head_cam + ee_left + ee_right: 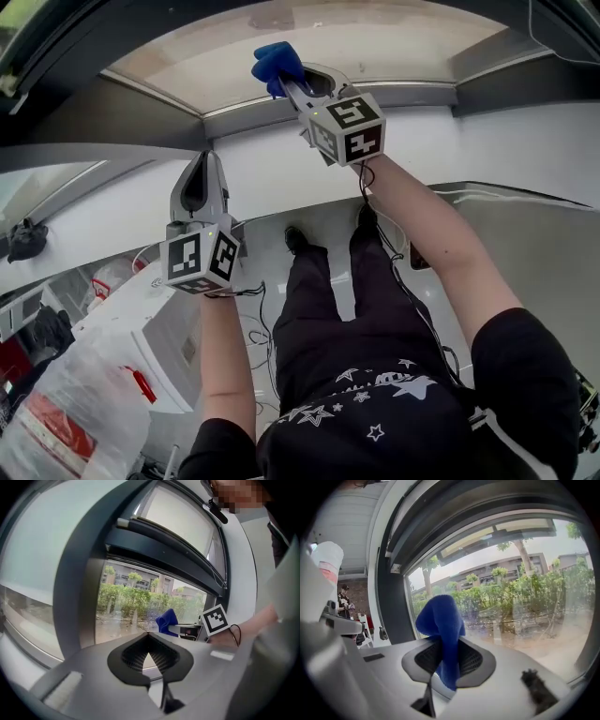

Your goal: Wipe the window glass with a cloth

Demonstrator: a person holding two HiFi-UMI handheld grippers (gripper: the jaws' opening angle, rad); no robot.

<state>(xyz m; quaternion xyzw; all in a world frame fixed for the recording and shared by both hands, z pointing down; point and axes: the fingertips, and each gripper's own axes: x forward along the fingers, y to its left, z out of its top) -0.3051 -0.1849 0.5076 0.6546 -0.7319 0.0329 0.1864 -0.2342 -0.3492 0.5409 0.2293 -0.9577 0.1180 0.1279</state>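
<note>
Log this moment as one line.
right gripper: shut on blue cloth, near window glass | left gripper: shut, empty

I see a vivid blue cloth (pixel 439 634), a dark grey window frame (pixel 70 597), green trees (pixel 525 597), black-and-white square markers on my right gripper (pixel 286 86) cube, and white stars on black trousers (pixel 375 394).

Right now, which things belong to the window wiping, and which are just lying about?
In the job:
cloth, clamped in the right gripper
glass

Not in the job:
plastic bag
cables on the floor
left gripper, shut on nothing, idle
</note>
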